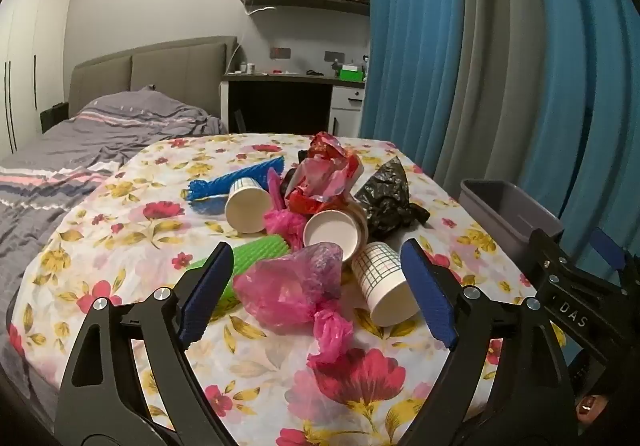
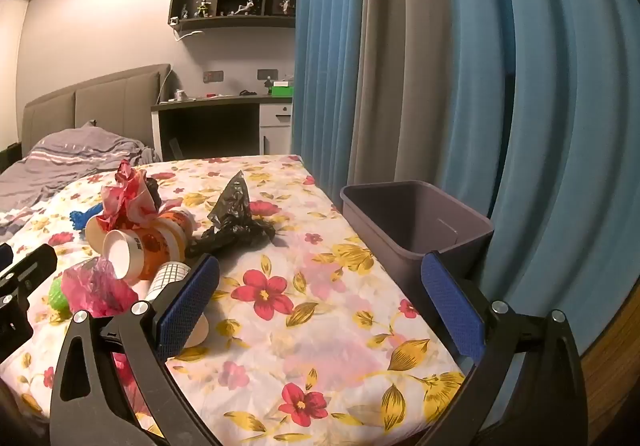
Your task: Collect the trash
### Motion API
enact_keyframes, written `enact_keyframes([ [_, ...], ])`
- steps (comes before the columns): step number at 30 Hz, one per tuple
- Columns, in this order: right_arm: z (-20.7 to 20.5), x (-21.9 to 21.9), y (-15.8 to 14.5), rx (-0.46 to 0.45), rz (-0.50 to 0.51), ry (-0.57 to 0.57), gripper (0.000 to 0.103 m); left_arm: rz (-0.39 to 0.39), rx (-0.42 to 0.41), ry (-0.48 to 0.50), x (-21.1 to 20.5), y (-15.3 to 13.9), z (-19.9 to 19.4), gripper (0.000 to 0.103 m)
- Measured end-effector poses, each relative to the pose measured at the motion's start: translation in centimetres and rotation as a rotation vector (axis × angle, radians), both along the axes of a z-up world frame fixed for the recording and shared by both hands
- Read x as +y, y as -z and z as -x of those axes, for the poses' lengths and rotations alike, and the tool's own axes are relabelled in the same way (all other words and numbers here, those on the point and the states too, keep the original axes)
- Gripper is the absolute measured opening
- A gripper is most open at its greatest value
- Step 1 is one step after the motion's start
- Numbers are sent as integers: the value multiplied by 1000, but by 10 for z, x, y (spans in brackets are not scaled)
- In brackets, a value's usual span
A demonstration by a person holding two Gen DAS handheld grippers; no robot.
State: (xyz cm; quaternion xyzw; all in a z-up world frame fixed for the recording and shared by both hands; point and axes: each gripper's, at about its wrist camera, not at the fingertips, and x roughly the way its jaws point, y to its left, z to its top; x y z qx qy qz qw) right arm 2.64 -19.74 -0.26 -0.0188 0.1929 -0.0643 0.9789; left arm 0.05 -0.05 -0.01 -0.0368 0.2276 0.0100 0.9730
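Trash lies heaped on a table under a white cloth printed with red and yellow flowers (image 1: 132, 222). Taking the left wrist view from left to right: a blue ribbed foam-net sleeve (image 1: 236, 178) lies at about ten o'clock of the heap, with a white paper cup with thin grid lines (image 1: 245, 206) tipped over against it, mouth toward the camera. Just nearer, a green ribbed foam-net sleeve (image 1: 244, 266) runs behind the left finger of the left gripper (image 1: 316, 298), whose blue-padded jaws stand spread wide with nothing pinched — a crumpled pink plastic bag (image 1: 296, 290) sits on the cloth between them, touched by neither pad.

At the heap's centre a red and white crumpled plastic bag (image 1: 324, 174) tops an orange-printed paper cup (image 1: 334, 234) lying on its side; the print on it is too small to read. A second grid-lined paper cup (image 1: 384, 286) lies at about four o'clock of that, just beside the right pad. A crumpled black plastic bag (image 1: 384, 198) sits at two o'clock of the heap.

Farther right, the grey plastic bin (image 2: 416, 226) stands at the table's right edge beside the blue and grey curtains (image 2: 460, 86). Its inside holds nothing that shows. The right gripper (image 2: 332, 306) hangs over bare cloth, jaws spread to their widest, holding nothing — its body, seen from the left wrist, bears the letters "DAS".
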Motion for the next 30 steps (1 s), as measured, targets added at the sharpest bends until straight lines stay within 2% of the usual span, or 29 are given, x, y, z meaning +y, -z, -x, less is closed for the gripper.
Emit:
enact_keyframes([
  [30, -2, -4, -4, -7, -10, 21, 98, 14, -8, 0, 3, -5, -3, 84],
])
